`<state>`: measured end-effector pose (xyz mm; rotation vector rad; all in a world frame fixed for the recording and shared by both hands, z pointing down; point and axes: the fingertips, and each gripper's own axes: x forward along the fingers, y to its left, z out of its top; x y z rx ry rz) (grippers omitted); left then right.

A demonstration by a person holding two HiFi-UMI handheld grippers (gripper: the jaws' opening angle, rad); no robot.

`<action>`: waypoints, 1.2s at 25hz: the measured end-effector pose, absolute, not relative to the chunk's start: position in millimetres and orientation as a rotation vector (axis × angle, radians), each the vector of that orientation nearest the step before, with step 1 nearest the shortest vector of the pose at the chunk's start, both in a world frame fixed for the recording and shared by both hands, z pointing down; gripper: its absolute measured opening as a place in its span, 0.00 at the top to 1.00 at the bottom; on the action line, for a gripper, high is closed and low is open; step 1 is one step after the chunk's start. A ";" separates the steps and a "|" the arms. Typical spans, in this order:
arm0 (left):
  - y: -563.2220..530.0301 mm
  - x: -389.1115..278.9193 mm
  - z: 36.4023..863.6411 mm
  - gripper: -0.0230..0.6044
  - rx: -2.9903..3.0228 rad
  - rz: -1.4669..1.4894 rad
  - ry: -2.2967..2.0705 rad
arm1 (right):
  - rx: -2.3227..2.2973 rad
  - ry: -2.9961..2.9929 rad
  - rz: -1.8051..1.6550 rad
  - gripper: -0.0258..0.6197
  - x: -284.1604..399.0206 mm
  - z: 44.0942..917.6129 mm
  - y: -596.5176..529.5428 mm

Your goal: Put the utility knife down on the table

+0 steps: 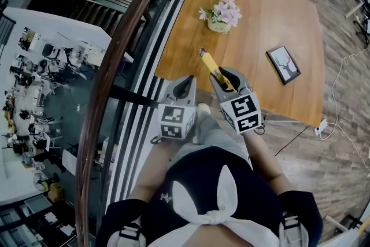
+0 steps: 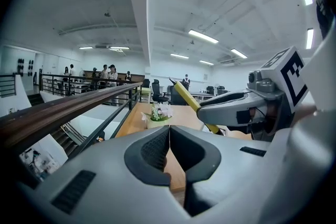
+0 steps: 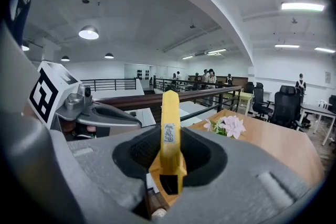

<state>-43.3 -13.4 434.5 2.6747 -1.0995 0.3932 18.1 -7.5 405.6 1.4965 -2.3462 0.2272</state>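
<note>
1. Left gripper [image 2: 169, 147], grey two-jaw claw with a marker cube: the jaws are together with nothing between them. It rides just beside the right one, low in the head view, at the near table edge.
2. Right gripper [image 3: 169, 155], same build: the jaws are clamped on the rear end of the yellow, slim-bodied utility knife [image 3: 169, 134]. The dark ribbed pads press its two flat sides, and its butt end shows towards the camera.
3. Knife position in the head view [image 1: 213, 66]: it juts forward and upward out of the right gripper [image 1: 222, 81], over the near corner of the table. It looks clear of the tabletop. I cannot tell whether the blade is extended.
4. Handling, as a judgement: the body is stiff and probably light. The smooth casing could slide or pivot in the pads if the tip is knocked. The present hold on the rear of the handle, well away from the blade end, looks right. The knife should lie flat on a broad side once it is let go low over the table.
5. Light-brown rectangular wooden table [image 1: 260, 26]: there is bare wood ahead of the knife, so there is room to set it down.
6. Farther on the table: a small pot of pale pink flowers [image 1: 222, 14], with a dark-framed picture [image 1: 283, 64] lying flat to its right. Both are well apart from the knife.
7. Left of the table: a dark handrail with metal bars [image 1: 115, 66].
</note>
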 end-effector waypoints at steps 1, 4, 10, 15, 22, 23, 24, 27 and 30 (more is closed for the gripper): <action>-20.4 -43.5 433.4 0.93 2.673 0.393 -1.107 | 1.494 -2.348 0.222 0.78 19.2 403.9 -14.4; -41.0 -42.5 430.6 0.93 2.668 0.382 -1.121 | 1.488 -2.350 0.205 0.78 23.3 399.1 -35.0; -77.4 -40.0 435.6 0.93 2.657 0.390 -1.127 | 1.486 -2.356 0.192 0.78 30.1 400.0 -74.1; -101.8 -37.3 435.1 0.93 2.654 0.402 -1.142 | 1.483 -2.364 0.188 0.78 36.7 401.2 -99.4; -129.0 -40.7 438.6 0.93 2.627 0.404 -1.179 | 1.465 -2.379 0.196 0.78 38.7 405.7 -126.8; -131.9 -41.4 439.9 0.93 2.622 0.404 -1.183 | 1.461 -2.381 0.197 0.78 38.6 406.7 -130.1; -134.7 -42.3 441.5 0.93 2.616 0.405 -1.187 | 1.456 -2.382 0.200 0.78 38.4 408.1 -133.2; -142.3 -45.3 446.1 0.93 2.598 0.410 -1.202 | 1.441 -2.383 0.211 0.78 37.7 413.3 -141.3; -149.6 -47.8 449.0 0.93 2.581 0.406 -1.217 | 1.421 -2.384 0.218 0.78 36.4 417.7 -148.3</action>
